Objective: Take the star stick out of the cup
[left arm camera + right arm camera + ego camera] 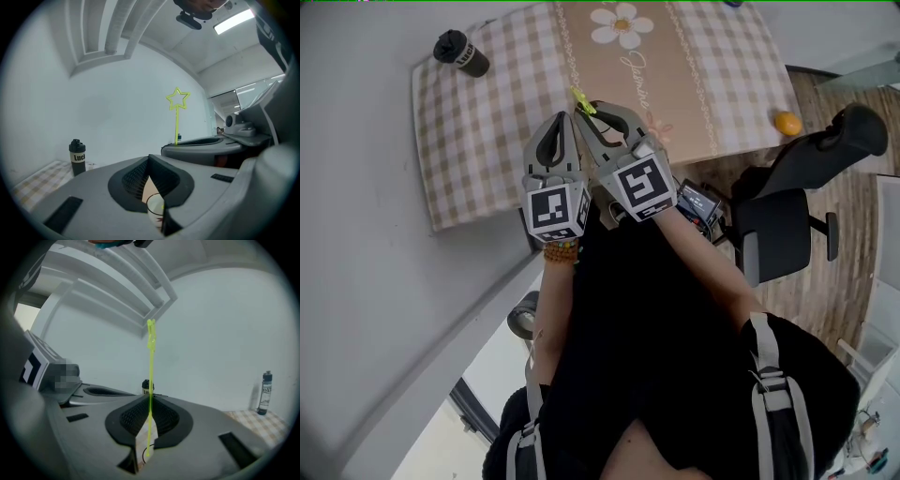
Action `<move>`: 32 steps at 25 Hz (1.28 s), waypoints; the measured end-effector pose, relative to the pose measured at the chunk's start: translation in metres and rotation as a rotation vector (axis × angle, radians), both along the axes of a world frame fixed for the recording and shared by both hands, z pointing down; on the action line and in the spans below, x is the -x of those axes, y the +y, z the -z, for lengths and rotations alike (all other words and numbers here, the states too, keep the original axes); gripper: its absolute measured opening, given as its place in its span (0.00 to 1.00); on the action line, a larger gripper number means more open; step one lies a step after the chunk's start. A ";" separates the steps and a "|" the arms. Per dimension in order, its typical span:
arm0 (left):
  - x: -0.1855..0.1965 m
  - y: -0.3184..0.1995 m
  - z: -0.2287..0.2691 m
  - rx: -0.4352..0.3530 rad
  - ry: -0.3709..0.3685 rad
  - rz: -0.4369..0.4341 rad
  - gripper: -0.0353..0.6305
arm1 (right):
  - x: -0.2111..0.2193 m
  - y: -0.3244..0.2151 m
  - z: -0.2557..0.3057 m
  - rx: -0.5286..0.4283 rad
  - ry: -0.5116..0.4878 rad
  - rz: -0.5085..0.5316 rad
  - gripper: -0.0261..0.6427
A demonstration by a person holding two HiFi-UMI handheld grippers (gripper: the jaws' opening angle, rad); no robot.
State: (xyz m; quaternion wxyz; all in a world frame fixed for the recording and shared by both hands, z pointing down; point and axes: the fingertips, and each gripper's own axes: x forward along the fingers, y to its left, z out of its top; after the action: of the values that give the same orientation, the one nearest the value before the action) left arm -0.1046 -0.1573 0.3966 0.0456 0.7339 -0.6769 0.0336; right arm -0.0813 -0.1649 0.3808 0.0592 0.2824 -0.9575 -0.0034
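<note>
A black office chair (776, 234) stands just off the near right corner of a table (487, 141) covered in checked cloth. A person holds two grippers side by side above the middle of the table's near edge.

The right gripper (150, 399) is clamped on the yellow star stick (151, 366). The stick stands upright through the jaw tips with its star at the top. Its lower end shows at the rim of a white cup (153, 212) below, and it is unclear whether it has left the cup.

The left gripper (149, 157), just beside it, has its jaw tips pressed together with nothing between them. The cup shows through the gap beneath.

Farther along, an orange (787, 123) sits by the table's right edge, and a black bottle (461, 53) stands at the far left corner.
</note>
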 end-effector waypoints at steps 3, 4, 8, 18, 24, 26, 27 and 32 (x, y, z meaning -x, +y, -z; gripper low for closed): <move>-0.002 0.001 -0.001 0.003 -0.001 -0.001 0.06 | -0.001 0.001 0.000 0.003 -0.001 0.001 0.06; -0.003 0.001 -0.002 0.004 -0.002 -0.001 0.06 | -0.002 0.001 0.000 0.003 -0.002 0.001 0.06; -0.004 0.001 -0.003 0.008 -0.003 -0.002 0.06 | -0.004 0.001 -0.001 0.006 -0.004 0.000 0.06; -0.005 0.000 -0.004 0.008 -0.008 -0.004 0.06 | -0.004 -0.001 0.000 0.005 -0.009 0.000 0.06; -0.005 0.000 -0.004 0.006 -0.009 -0.006 0.06 | -0.005 -0.001 -0.001 0.003 -0.006 -0.001 0.06; -0.005 0.000 -0.004 0.006 -0.009 -0.006 0.06 | -0.005 -0.002 0.000 0.002 -0.005 -0.002 0.06; -0.005 -0.001 -0.004 0.007 -0.009 -0.005 0.06 | -0.005 -0.002 -0.001 0.003 -0.005 -0.003 0.06; -0.004 -0.001 -0.005 0.010 -0.007 -0.004 0.06 | -0.004 -0.001 -0.001 0.005 -0.003 -0.001 0.06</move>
State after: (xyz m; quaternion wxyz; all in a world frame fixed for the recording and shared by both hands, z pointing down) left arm -0.1008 -0.1579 0.4020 0.0469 0.7349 -0.6753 0.0398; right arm -0.0769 -0.1664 0.3821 0.0584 0.2825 -0.9575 -0.0005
